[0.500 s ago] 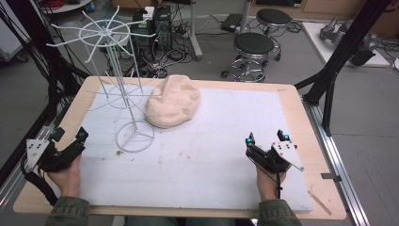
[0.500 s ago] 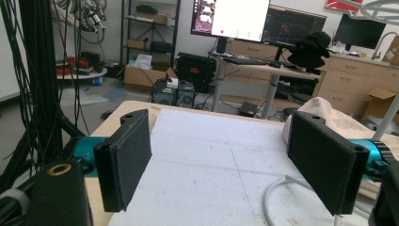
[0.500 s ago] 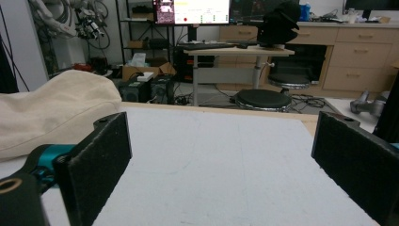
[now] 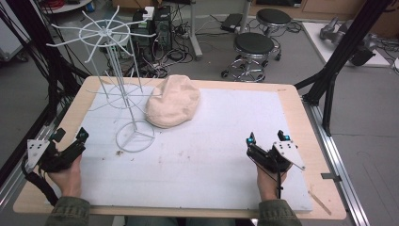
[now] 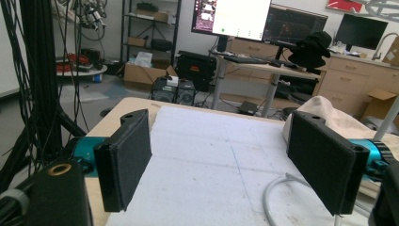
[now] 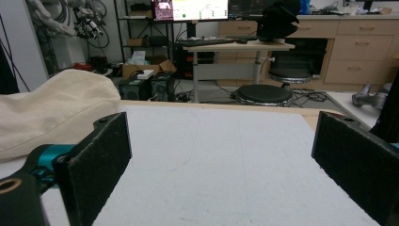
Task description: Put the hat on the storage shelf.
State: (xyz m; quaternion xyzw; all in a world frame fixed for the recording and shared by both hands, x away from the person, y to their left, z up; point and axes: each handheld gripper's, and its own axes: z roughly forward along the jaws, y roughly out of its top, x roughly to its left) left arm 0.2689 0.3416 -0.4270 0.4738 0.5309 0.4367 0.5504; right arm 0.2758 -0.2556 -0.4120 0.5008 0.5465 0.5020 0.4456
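**Resting grippers, cap at the far side**

Lying near the far edge of the tabletop (image 4: 291,101), a little left of its middle, the cream cloth cap (image 4: 173,107) sits flat on the white mat (image 4: 211,160) and leans against the white wire rack (image 4: 123,89), whose round base ring stands just in front of it. One wire arm of the rack appears to touch the cap's left side.

Both grippers are held low near the front edge, well apart from the cap and from each other. The left gripper (image 4: 70,136) sits at the front left corner, its jaws spread wide with nothing between them; in the left gripper view the bare mat shows between the pads (image 5: 124,160), with the cap (image 5: 336,117) beyond the right one. The right gripper (image 4: 267,137) sits toward the front right, its jaws likewise parted to their fullest and empty, the pads (image 6: 101,155) framing clear mat, the cap (image 6: 51,113) off to the left.
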